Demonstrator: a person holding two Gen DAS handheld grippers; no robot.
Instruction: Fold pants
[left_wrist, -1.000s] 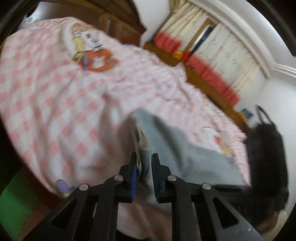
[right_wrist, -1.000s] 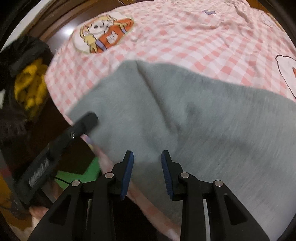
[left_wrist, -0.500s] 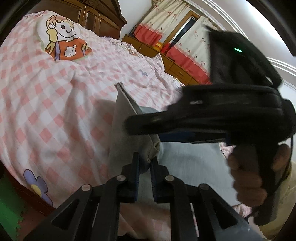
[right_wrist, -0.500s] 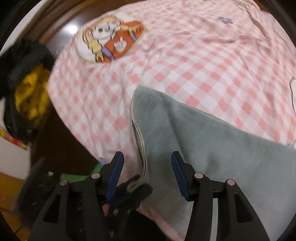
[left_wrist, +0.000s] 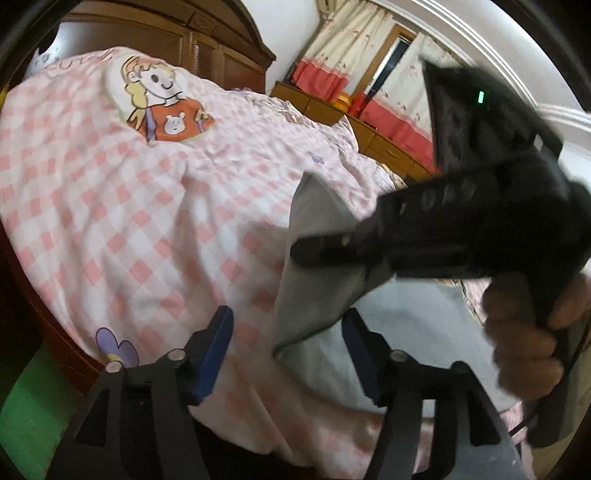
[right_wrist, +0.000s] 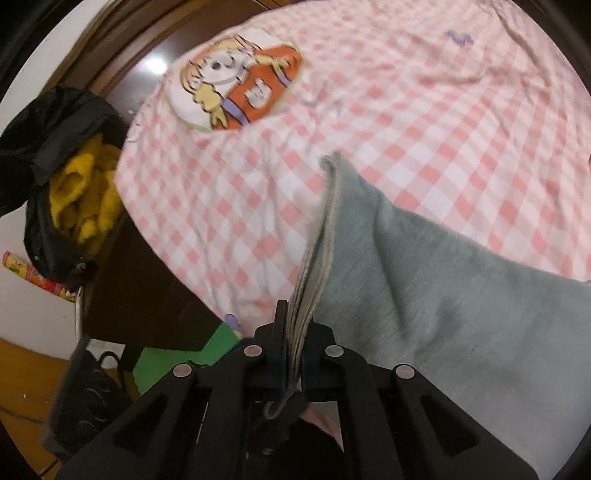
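Note:
Grey pants (left_wrist: 314, 266) lie on the near part of the bed, and one layered edge is lifted off the cover. My left gripper (left_wrist: 290, 350) is open; its blue pads stand on either side of the lifted corner without touching it. From the right, a hand (left_wrist: 524, 332) holds my right gripper (left_wrist: 306, 249), which pinches that edge. In the right wrist view my right gripper (right_wrist: 293, 343) is shut on the stacked edge of the pants (right_wrist: 424, 295), and the rest of the cloth trails off to the right.
A pink checked bedspread (left_wrist: 110, 221) with a cartoon girl print (left_wrist: 162, 107) covers the bed. Behind it is a dark wooden headboard (left_wrist: 207, 55). A black bag with yellow cloth (right_wrist: 74, 192) sits beside the bed. Green floor mat (right_wrist: 166, 365) lies below the bed edge.
My left gripper has opened and let go of the pants edge. My right gripper has closed on that same edge and now holds it up.

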